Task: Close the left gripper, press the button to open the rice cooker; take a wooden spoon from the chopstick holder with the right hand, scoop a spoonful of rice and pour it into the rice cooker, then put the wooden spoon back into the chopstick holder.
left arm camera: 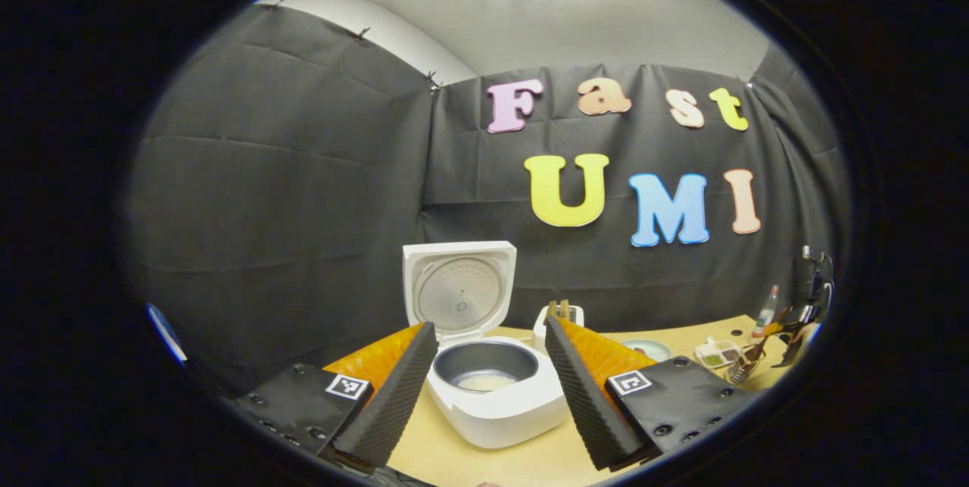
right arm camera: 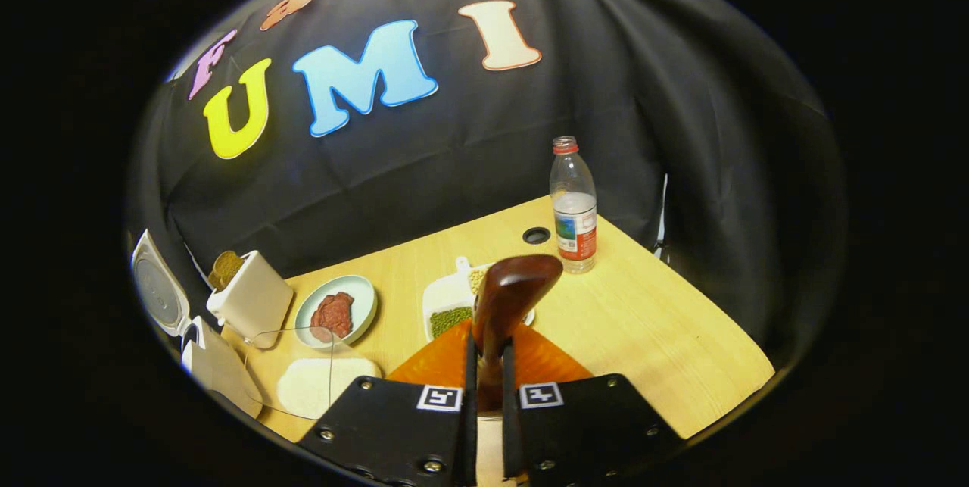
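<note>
The wooden spoon (right arm camera: 506, 305) sits clamped in the right claw (right arm camera: 484, 366), whose two fingers are nearly together with the handle pinched between them, the bowl of the spoon pointing forward and up over the tabletop (right arm camera: 643, 320). Just beyond it lie a white divided dish (right arm camera: 447, 298) of green beans and grains and a water bottle (right arm camera: 574, 203); left of that is a plate (right arm camera: 356, 298) with a reddish lump, and nearer the claw a glass bowl of white rice (right arm camera: 318, 385). The chopstick holder (right arm camera: 253, 298) stands beside the rice cooker (left arm camera: 496, 396), lid up, some rice apparently already in the pot. The left claw (left arm camera: 488, 366) hangs wide open and empty before the cooker. There is apparently nothing in the spoon, so the return seems to be next: keep the grip firm, bring the spoon upright over the holder's mouth, lower it, then release.
</note>
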Available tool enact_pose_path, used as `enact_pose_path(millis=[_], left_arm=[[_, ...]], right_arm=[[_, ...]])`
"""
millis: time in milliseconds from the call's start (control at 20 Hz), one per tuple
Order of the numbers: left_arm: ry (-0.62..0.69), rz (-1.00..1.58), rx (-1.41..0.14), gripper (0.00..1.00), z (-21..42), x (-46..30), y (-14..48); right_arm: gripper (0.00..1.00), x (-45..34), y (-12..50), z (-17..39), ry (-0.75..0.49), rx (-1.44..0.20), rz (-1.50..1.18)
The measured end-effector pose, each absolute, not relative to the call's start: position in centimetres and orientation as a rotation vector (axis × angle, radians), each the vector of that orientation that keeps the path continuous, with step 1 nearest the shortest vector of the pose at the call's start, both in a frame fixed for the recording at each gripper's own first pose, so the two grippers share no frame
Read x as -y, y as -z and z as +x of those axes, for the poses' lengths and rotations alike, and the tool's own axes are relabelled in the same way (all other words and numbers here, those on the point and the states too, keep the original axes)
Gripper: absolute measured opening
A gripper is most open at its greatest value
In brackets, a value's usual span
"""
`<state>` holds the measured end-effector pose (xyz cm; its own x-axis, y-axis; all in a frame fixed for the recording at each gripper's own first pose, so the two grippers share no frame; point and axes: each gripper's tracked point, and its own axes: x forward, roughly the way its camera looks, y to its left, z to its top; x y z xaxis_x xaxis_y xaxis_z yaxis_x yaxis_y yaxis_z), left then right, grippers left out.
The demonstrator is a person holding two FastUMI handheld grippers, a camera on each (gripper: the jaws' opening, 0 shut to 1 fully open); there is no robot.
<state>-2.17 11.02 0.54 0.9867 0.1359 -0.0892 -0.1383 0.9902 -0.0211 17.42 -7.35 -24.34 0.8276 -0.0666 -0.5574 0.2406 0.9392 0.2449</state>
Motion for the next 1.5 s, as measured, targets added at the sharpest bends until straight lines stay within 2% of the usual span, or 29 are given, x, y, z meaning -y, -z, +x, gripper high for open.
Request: enact_pose_path(millis=[100,150,200,300,350,550,650,700,850,1050,1100,1150,1200,1250,1300,1350,1450,1500], left_arm=[[-0.158,-0.042,-0.089,0.99,-1.9,-12.2,-0.6],[-0.167,-0.046,-0.090,0.99,-1.6,-12.7,-0.7],[-0.177,-0.047,-0.089,0.99,-1.4,-13.1,-0.8],[-0.208,-0.034,-0.084,0.96,-0.6,-14.4,-1.2],[-0.226,-0.023,-0.083,0.99,0.0,-15.1,-1.6],[-0.255,-0.001,-0.080,1.00,3.0,-16.3,-2.6],[-0.250,-0.011,-0.089,0.95,5.4,-16.5,-3.3],[-0.253,-0.015,-0.090,0.99,6.6,-16.9,-3.7],[-0.277,-0.041,-0.071,0.99,10.1,-18.5,-5.7],[-0.288,-0.113,-0.053,0.99,15.3,-20.5,-7.8],[-0.286,-0.130,-0.054,0.95,16.6,-20.9,-8.0],[-0.286,-0.137,-0.058,0.95,17.9,-21.3,-8.1],[-0.286,-0.132,-0.061,0.99,19.4,-21.7,-8.1],[-0.286,-0.121,-0.070,0.96,21.0,-22.0,-8.0],[-0.280,-0.107,-0.079,0.99,22.4,-22.0,-7.9],[-0.271,-0.094,-0.089,0.95,23.8,-21.9,-7.8],[-0.264,-0.071,-0.108,0.95,26.5,-22.1,-7.4],[-0.265,-0.067,-0.118,1.00,28.0,-22.1,-7.2]], right_arm=[[0.28,7.5,23.0,17.0,0.167,-0.551,0.272],[0.47,7.8,22.3,16.7,0.174,-0.540,0.243],[0.51,8.3,21.5,16.3,0.184,-0.524,0.210],[0.95,9.4,19.3,15.6,0.214,-0.474,0.130],[1.00,9.9,17.9,15.0,0.224,-0.445,0.086],[1.00,10.2,12.5,12.3,0.221,-0.344,-0.052],[0.99,9.9,9.9,10.9,0.211,-0.292,-0.064],[0.99,9.7,8.9,10.0,0.208,-0.266,-0.056],[0.99,9.3,6.3,7.9,0.209,-0.206,-0.043],[1.00,9.6,4.5,6.0,0.217,-0.183,-0.106],[0.99,9.5,4.1,5.6,0.221,-0.177,-0.105],[0.99,9.2,3.9,5.3,0.217,-0.176,-0.095],[0.99,8.7,3.9,4.9,0.209,-0.177,-0.082],[0.99,8.4,4.0,4.5,0.204,-0.179,-0.073],[0.99,8.1,4.0,4.2,0.200,-0.180,-0.072],[0.99,8.0,4.0,4.0,0.201,-0.180,-0.078],[0.99,7.7,4.1,3.4,0.201,-0.174,-0.098],[0.99,7.5,4.1,3.1,0.203,-0.173,-0.108]])
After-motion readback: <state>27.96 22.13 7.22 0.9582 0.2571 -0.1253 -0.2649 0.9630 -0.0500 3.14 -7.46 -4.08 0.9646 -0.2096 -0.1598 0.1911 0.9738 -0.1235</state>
